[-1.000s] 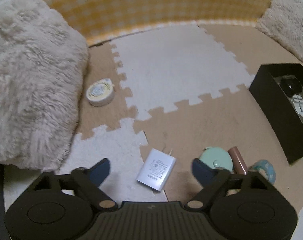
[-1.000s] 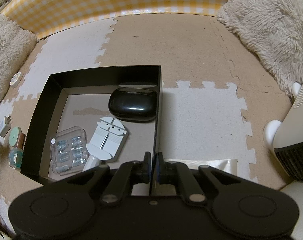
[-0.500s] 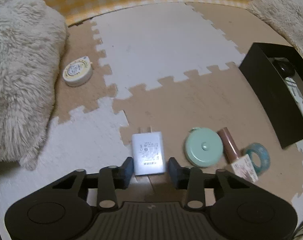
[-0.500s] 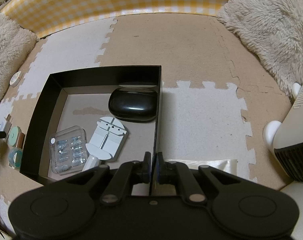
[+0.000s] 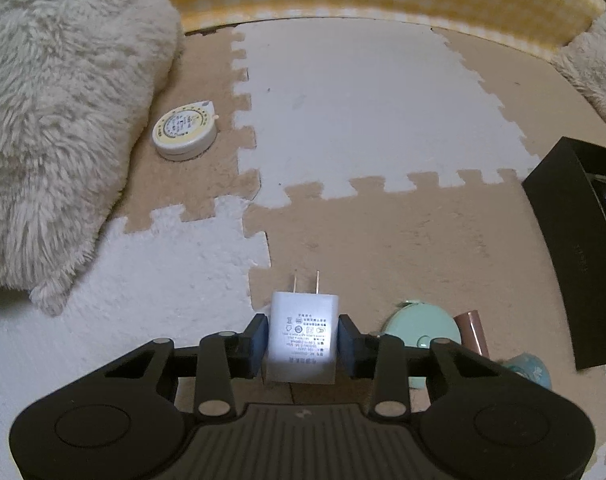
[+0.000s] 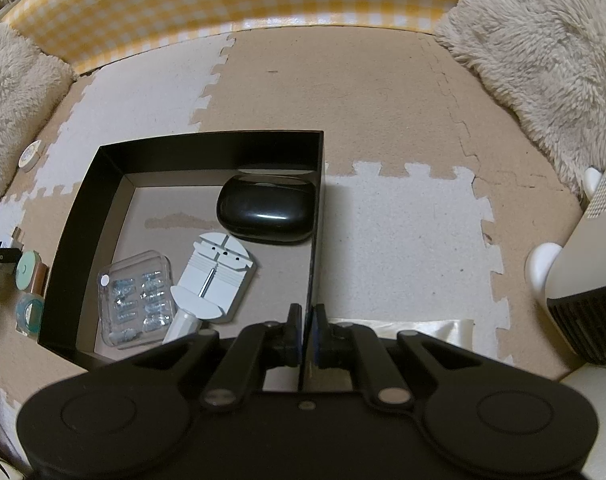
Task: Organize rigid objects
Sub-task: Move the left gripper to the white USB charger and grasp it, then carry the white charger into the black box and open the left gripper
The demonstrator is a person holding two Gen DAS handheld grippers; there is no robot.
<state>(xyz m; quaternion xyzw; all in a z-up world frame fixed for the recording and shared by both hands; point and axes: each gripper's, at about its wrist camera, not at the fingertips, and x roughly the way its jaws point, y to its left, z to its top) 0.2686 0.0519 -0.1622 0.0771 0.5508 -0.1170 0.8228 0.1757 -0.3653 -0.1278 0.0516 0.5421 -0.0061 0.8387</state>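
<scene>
Left fingers (image 5: 259, 340) closed on charger (image 5: 302, 340), only right view shows box (image 6: 107, 184) contents

You're working in dim, warm indoor light with grainy, soft detail. Both fisheye views bend hard at the edges and go black in the corners. The white charger (image 5: 301, 336) glows overexposed, washing out its print, and a glare streak sits on the glossy black case (image 6: 267, 214).

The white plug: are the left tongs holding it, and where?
Yes. The left tongs pinch the white plug by its two flat sides, with its metal prongs pointing away.
</scene>
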